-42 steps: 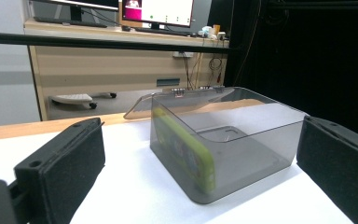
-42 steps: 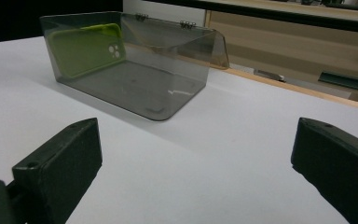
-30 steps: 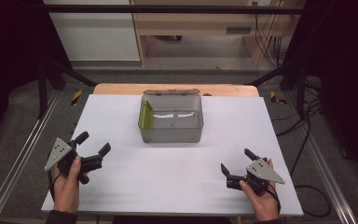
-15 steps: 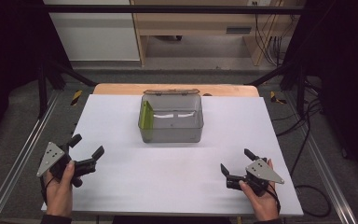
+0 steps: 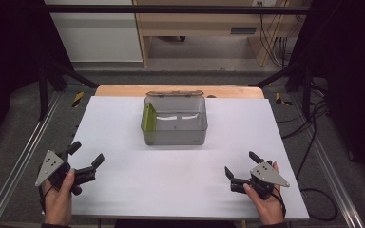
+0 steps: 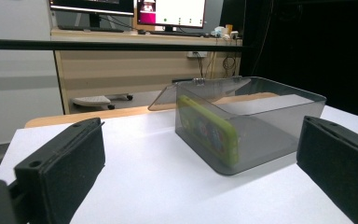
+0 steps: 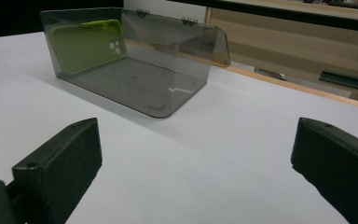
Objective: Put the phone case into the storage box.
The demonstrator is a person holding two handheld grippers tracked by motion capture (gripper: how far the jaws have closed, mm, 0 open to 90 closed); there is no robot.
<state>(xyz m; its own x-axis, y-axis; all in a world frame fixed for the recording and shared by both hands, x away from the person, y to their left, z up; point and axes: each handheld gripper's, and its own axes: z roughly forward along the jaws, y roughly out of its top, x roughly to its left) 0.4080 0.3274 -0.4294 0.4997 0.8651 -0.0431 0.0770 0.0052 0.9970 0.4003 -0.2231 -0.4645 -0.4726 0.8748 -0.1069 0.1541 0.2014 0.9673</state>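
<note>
The clear grey box (image 5: 175, 121) stands on the white tabletop (image 5: 171, 190) and serves as the mark for everything else. Its hinged lid (image 5: 174, 93) is thrown back on the far side, so the box is open at the top.

Well to the near left of the box, at the tabletop's left edge, the left tongs (image 5: 86, 157) are held in the person's left hand (image 5: 59, 199). Their jaws are spread wide with nothing between them, and they point toward the box from the near side. In the left gripper view the two black pads (image 6: 63, 165) stand far apart, and the box (image 6: 256, 121) sits beyond them, nearer the right-hand pad.

Inside the box, a yellow-green phone case (image 5: 148, 117) stands on its long edge, leaning against the box's left wall. In the right gripper view the case (image 7: 86, 46) shows its camera cutouts through the tinted wall. The rest of the box floor is bare.

Well to the near right of the box, the right tongs (image 5: 241, 164) are held in the person's right hand (image 5: 266, 204) close to the near edge of the tabletop. These too are released, jaws wide apart and holding nothing, aimed toward the box. In the right gripper view, the box (image 7: 130, 70) lies well beyond them, above the left-hand pad (image 7: 60, 163).
</note>
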